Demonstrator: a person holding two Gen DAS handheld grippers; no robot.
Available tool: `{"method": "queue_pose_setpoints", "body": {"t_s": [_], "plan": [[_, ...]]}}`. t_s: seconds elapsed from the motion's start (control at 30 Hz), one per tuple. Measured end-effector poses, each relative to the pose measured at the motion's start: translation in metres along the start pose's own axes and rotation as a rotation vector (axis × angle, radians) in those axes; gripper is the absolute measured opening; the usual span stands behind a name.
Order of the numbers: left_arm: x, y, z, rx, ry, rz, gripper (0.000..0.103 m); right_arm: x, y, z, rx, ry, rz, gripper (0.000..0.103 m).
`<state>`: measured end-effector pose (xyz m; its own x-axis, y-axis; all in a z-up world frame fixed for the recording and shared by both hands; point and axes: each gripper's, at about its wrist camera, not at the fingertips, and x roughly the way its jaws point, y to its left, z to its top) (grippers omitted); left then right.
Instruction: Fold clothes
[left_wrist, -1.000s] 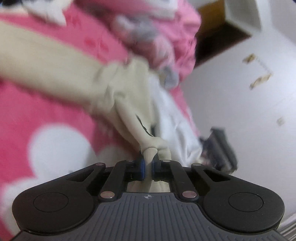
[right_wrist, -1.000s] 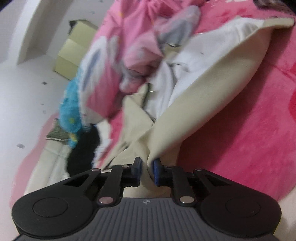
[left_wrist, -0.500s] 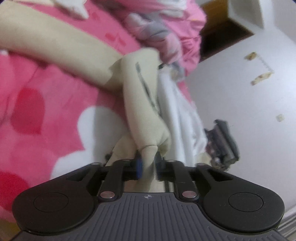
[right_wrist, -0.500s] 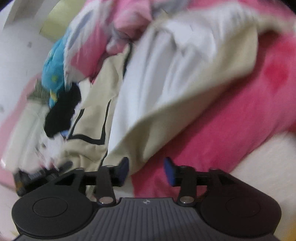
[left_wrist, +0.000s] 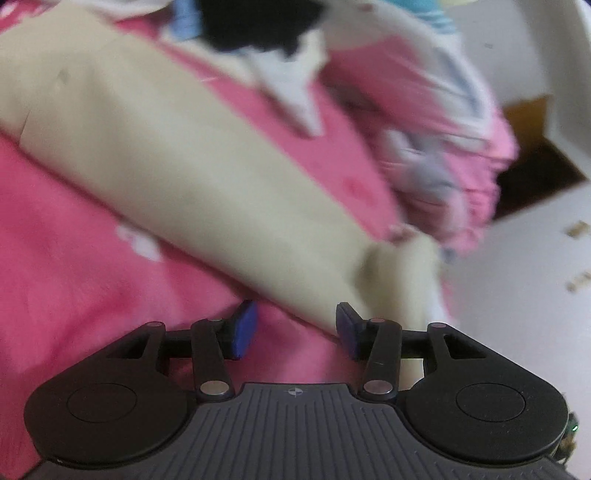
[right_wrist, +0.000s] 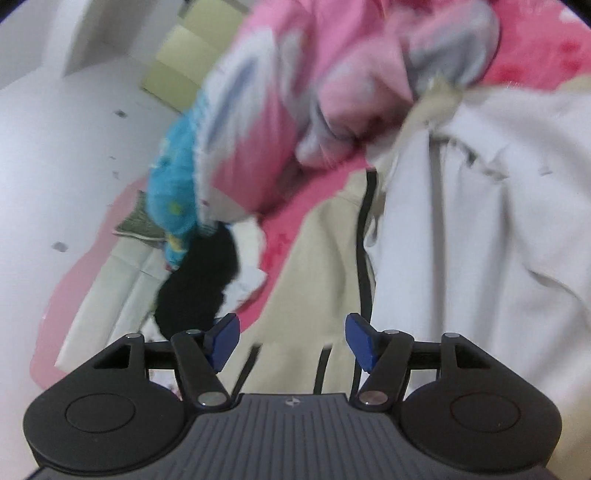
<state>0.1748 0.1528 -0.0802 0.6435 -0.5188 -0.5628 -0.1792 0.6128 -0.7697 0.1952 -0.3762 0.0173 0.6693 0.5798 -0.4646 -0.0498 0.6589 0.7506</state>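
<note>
A beige garment (left_wrist: 177, 162) lies stretched across the pink bedspread (left_wrist: 66, 266) in the left wrist view; its cuff end bunches near the right fingertip. My left gripper (left_wrist: 295, 332) is open and empty just below that sleeve. In the right wrist view the same garment shows its beige panel with black stripes (right_wrist: 325, 273) and white inner lining (right_wrist: 480, 229). My right gripper (right_wrist: 291, 341) is open and empty above the beige panel. Both views are motion-blurred.
A heap of pink, grey, blue and black clothes (right_wrist: 266, 122) lies beyond the garment, also in the left wrist view (left_wrist: 436, 147). A white wall (left_wrist: 524, 302) runs beside the bed. A yellow-green box (right_wrist: 184, 62) stands on the white floor.
Both grippers have let go of the beige garment and opened, the right one first. The garment now lies flat on the bedspread. Both cameras have swung to new angles.
</note>
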Motion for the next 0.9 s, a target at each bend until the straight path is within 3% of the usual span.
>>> {"method": "queue_pose_setpoints", "body": {"t_s": [0.17,0.23,0.27,0.33,0.47,0.53,0.6,0.67,0.77,0.83,0.9], "plan": [[0.007,0.008,0.009,-0.127,-0.106,-0.029,0.046,0.088,-0.025,0.038,-0.011,0.027,-0.167,0.066],[0.013,0.006,0.015,-0.136,-0.146,-0.010,0.038,0.108,-0.037,0.048,-0.002,0.008,-0.215,0.066],[0.014,0.006,0.018,-0.127,-0.161,0.003,0.037,0.114,-0.043,0.052,0.015,-0.003,-0.218,0.066],[0.019,0.002,0.022,-0.104,-0.197,0.033,0.021,0.129,-0.050,0.062,0.054,-0.032,-0.213,0.066],[0.027,-0.007,0.038,-0.105,-0.291,0.035,0.010,0.158,-0.061,0.080,0.128,-0.042,-0.150,0.065],[0.024,-0.013,0.049,-0.099,-0.366,0.019,0.009,0.169,-0.062,0.084,0.145,-0.020,-0.107,0.055],[0.017,-0.019,0.060,-0.087,-0.453,0.002,0.008,0.177,-0.058,0.089,0.128,-0.003,-0.088,0.020],[0.007,-0.022,0.073,-0.077,-0.532,0.002,0.008,0.177,-0.044,0.091,0.054,-0.014,-0.094,0.003],[-0.005,-0.008,0.084,-0.103,-0.613,0.039,0.008,0.156,-0.023,0.093,-0.050,-0.120,-0.088,0.000],[-0.011,0.004,0.089,-0.120,-0.649,0.070,0.008,0.140,-0.022,0.094,-0.072,-0.185,-0.129,0.000],[-0.006,0.018,0.088,-0.124,-0.630,0.115,0.008,0.137,-0.035,0.095,-0.065,-0.168,-0.223,0.000]]}}
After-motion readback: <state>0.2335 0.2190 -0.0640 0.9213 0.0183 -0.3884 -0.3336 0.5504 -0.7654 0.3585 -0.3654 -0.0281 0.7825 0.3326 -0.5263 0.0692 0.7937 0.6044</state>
